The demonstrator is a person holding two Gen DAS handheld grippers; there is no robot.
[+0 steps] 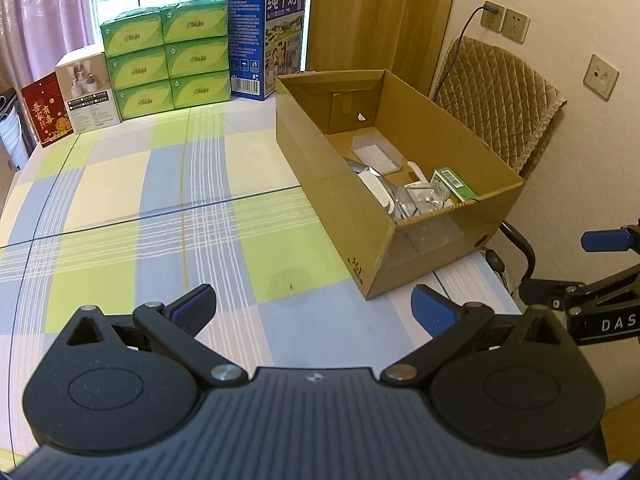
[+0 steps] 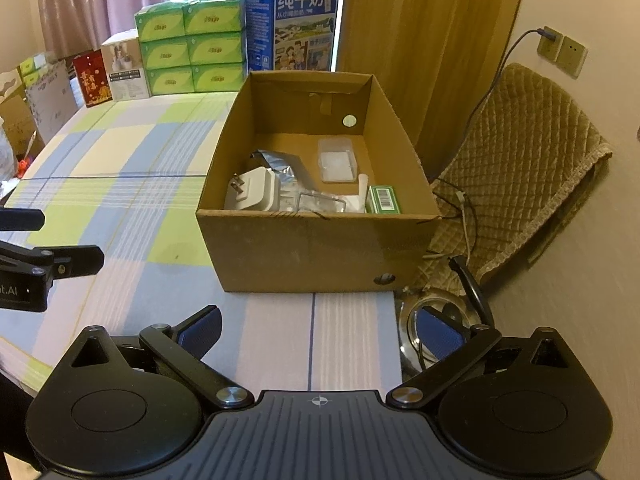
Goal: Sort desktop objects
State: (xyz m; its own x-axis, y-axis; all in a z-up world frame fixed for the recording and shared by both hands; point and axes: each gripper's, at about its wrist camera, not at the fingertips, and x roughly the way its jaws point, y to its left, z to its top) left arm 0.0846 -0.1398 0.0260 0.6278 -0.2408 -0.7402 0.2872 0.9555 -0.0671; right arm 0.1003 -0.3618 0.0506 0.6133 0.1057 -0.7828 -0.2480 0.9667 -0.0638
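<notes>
- The right gripper (image 2: 318, 330) hovers low over the table (image 2: 120, 184), its jaws spread wide with nothing between them.
- Straight ahead stands an open cardboard box (image 2: 312, 252) at the table's right edge.
- Inside the box: a white charger (image 2: 252, 194) at the near left, a foil bag (image 2: 280, 166) behind it, a clear case (image 2: 337, 160) toward the back, a clear packet (image 2: 322, 202) and a green box (image 2: 383, 199) against the near wall.
- The left gripper (image 2: 36, 264) shows at the left edge; whether it is parted cannot be told.
- At the table's far end stand green tissue packs (image 2: 192, 54) and a blue milk carton (image 2: 294, 26).
- A quilted chair (image 2: 528, 168) stands to the right of the box.
</notes>
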